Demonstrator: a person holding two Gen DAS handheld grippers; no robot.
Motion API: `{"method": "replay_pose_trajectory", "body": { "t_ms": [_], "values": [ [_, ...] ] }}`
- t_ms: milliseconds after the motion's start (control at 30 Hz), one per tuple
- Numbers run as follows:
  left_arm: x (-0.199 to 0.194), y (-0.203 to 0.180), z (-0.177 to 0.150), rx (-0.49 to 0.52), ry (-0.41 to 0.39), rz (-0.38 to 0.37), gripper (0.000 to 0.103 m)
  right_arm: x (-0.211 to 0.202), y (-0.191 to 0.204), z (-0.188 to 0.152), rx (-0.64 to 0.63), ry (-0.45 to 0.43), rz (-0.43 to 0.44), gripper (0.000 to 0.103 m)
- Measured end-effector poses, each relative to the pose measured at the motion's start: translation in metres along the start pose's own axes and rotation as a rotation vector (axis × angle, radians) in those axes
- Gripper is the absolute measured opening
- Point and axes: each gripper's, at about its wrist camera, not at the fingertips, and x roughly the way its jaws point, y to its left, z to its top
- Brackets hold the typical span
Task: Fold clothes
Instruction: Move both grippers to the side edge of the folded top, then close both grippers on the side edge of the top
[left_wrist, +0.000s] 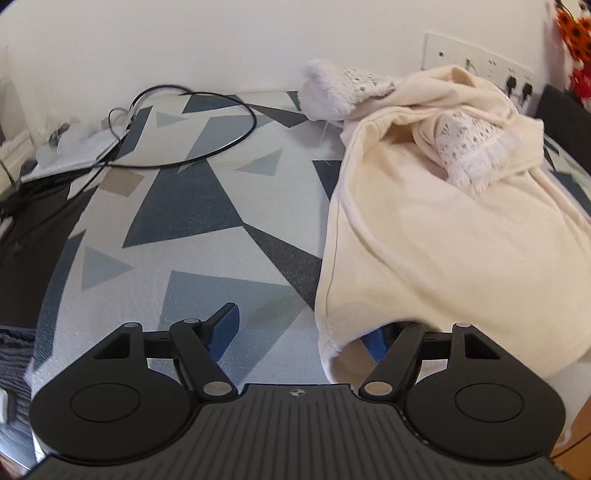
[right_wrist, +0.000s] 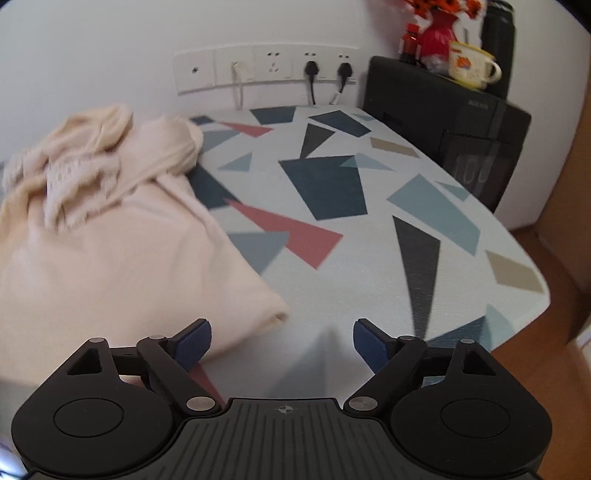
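left wrist view shows the left gripper (left_wrist: 301, 325) with jaws apart, its right finger tucked under the near hem of the cream garment (left_wrist: 436, 229), probably to lift that edge. right gripper (right_wrist: 282, 341) hangs wide and empty beside the garment's corner on the patterned table (right_wrist: 369, 266).

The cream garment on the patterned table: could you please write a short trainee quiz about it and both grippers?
1. True or false: the right gripper holds the garment.
2. Which garment part lies nearest the left gripper? A) a bottom corner B) a fluffy cuff
3. How many black plugs sit in the wall sockets?

Key: 1 false, its jaws are open over the bare table; 2 A; 3 two.
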Motion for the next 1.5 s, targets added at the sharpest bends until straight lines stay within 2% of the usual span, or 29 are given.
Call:
{"method": "replay_pose_trajectory", "body": {
  "t_ms": [167,267,433,600,800,1067,1100,1167,1200,1233,1300,1400,1433,1500],
  "values": [
    [-0.001,0.013,0.008,-0.093,-0.008,0.012,0.071,0.008,0.003,-0.013,-0.105,0.016,-0.052,0.083],
    [0.002,0.018,0.009,-0.127,0.012,0.012,0.071,0.015,0.007,-0.012,-0.141,0.009,-0.056,0.083],
    [0.0,0.014,0.007,-0.117,0.022,0.037,0.071,0.026,0.012,-0.001,-0.17,-0.025,-0.052,0.08],
    [0.001,0.009,0.006,-0.088,0.044,0.049,0.071,0.029,0.012,0.017,-0.117,-0.078,0.026,0.075],
    [0.003,0.005,0.005,-0.07,0.053,0.063,0.071,0.044,0.023,0.017,-0.153,-0.044,0.058,0.062],
    [0.007,0.005,0.005,-0.064,0.049,0.064,0.074,0.041,0.012,0.01,-0.132,-0.05,0.09,0.062],
    [0.008,0.005,0.005,-0.063,0.047,0.063,0.074,0.041,0.011,0.009,-0.13,-0.055,0.088,0.061],
    [0.008,0.004,0.006,-0.057,0.039,0.054,0.073,0.042,0.009,0.011,-0.116,-0.063,0.083,0.046],
    [0.008,0.004,0.006,-0.05,0.031,0.04,0.063,0.043,0.006,0.013,-0.096,-0.063,0.083,0.036],
    [0.007,0.004,0.005,-0.039,0.019,0.016,0.038,0.045,0.004,0.016,-0.072,-0.063,0.08,0.026],
    [0.004,0.002,0.006,-0.021,0.012,-0.015,0.014,0.048,-0.001,0.019,-0.03,-0.063,0.077,0.023],
    [0.0,0.001,0.005,-0.027,-0.002,-0.007,0.014,0.051,-0.004,0.017,-0.016,-0.076,0.07,0.023],
    [0.0,0.002,0.003,-0.036,0.003,-0.007,0.014,0.051,-0.004,0.016,-0.014,-0.081,0.067,0.027],
    [0.002,0.001,0.0,-0.037,0.006,0.01,0.024,0.051,-0.004,0.013,-0.008,-0.092,0.06,0.028]
  ]
}}
